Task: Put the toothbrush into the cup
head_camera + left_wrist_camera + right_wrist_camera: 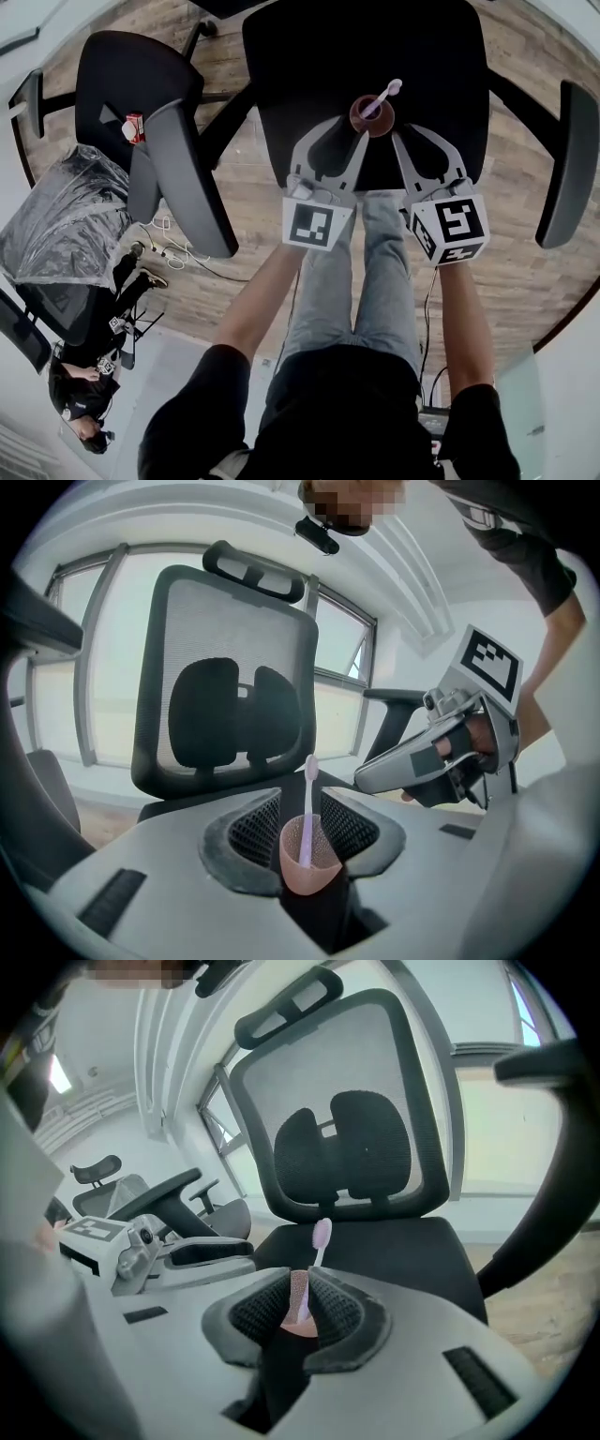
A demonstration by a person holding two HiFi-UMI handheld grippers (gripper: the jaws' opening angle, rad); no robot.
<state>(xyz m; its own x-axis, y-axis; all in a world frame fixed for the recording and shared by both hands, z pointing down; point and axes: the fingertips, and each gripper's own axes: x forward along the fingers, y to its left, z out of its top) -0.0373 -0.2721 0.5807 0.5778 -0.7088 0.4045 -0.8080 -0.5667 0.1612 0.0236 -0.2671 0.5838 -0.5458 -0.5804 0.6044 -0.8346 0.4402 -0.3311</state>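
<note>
A small brownish-pink cup [372,116] stands on the black seat of an office chair [309,66], and a pale pink toothbrush [386,94] rests in it, head up. In the left gripper view the cup [309,855] sits between the pads of my left gripper [305,841], which are shut on it, and the toothbrush [309,789] rises free above the rim. My right gripper [398,134] is beside the cup's right edge. Its pads [333,1316] are almost together, and through the slit I see only a strip of the cup [298,1297] and the brush handle.
The chair's mesh backrest [225,705] rises beyond the cup, with an armrest [567,159] at the right. A second chair [141,84] carrying a small red carton [134,127] stands to the left. Plastic-wrapped goods [66,216] and cables [173,253] lie on the wooden floor.
</note>
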